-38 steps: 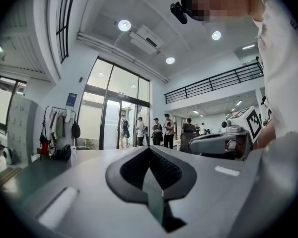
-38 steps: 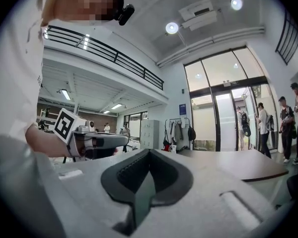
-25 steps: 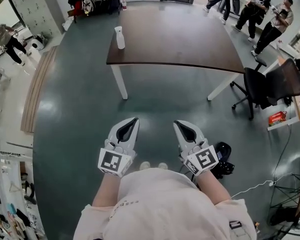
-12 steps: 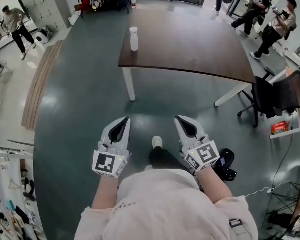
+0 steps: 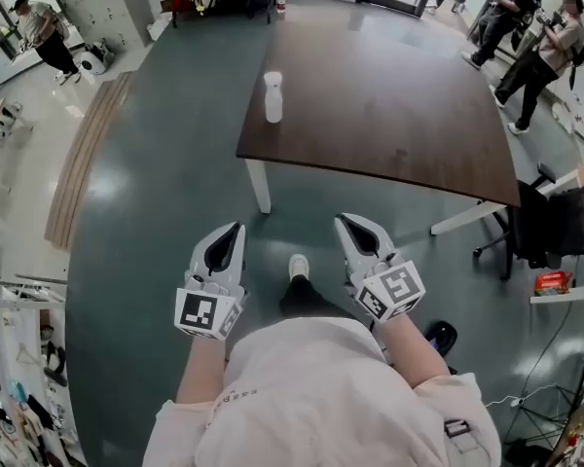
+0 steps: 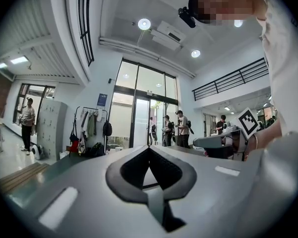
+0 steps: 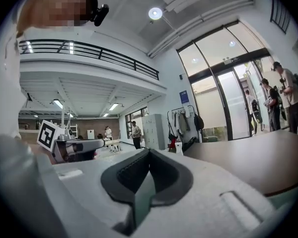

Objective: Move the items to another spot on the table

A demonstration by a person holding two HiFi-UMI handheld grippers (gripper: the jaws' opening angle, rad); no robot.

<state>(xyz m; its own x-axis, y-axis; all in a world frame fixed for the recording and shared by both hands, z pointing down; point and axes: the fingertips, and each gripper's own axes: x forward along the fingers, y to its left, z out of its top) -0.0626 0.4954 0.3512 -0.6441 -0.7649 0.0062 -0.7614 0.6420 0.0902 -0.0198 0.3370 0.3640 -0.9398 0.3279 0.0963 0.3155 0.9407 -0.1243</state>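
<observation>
Now the table (image 5: 399,115) is sitting closer than a second ago, and a shoe (image 5: 298,267) is showing between the grippers. Left gripper (image 5: 236,230) and right gripper (image 5: 344,221) are both holding their jaws together on nothing, well short of the table. White bottle (image 5: 273,97) is standing upright by the table's left edge, near the front corner. Bare tabletop is spreading toward 2 o'clock.

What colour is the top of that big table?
Dark brown. The table shows best in the head view.
</observation>
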